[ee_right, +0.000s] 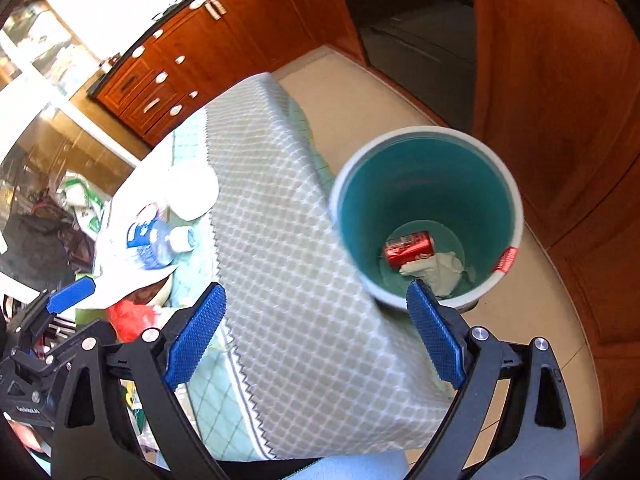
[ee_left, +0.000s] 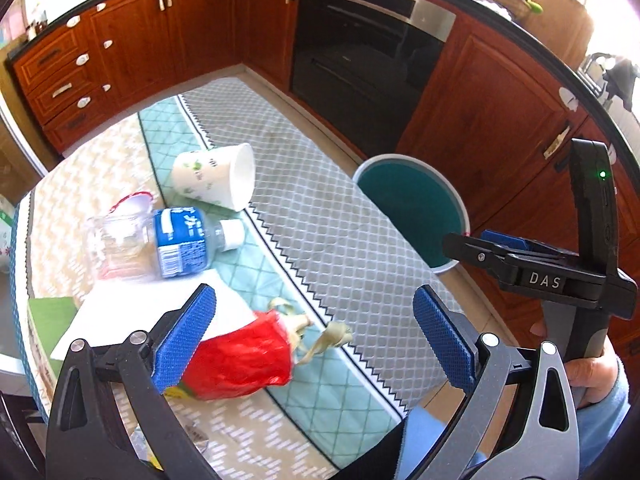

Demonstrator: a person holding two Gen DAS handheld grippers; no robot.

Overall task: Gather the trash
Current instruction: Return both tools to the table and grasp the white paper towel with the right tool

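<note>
Hovering wide-jawed, left gripper (ee_left: 314,336) frames the crumpled red plastic wrapper (ee_left: 240,354) on the tablecloth, left of the round teal bin (ee_right: 428,216). Judgement: drop lower, centre before closing. Right gripper (ee_right: 316,336), wide, empty, nears the bin.

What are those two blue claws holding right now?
Nothing. The left gripper is open above the red wrapper; the right gripper is open near the bin.

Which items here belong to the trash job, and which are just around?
Job:
red wrapper
plastic bottle
paper cup
clear cup
bin
red can and tissue, already binned

Around:
tablecloth
cabinets
oven
</note>
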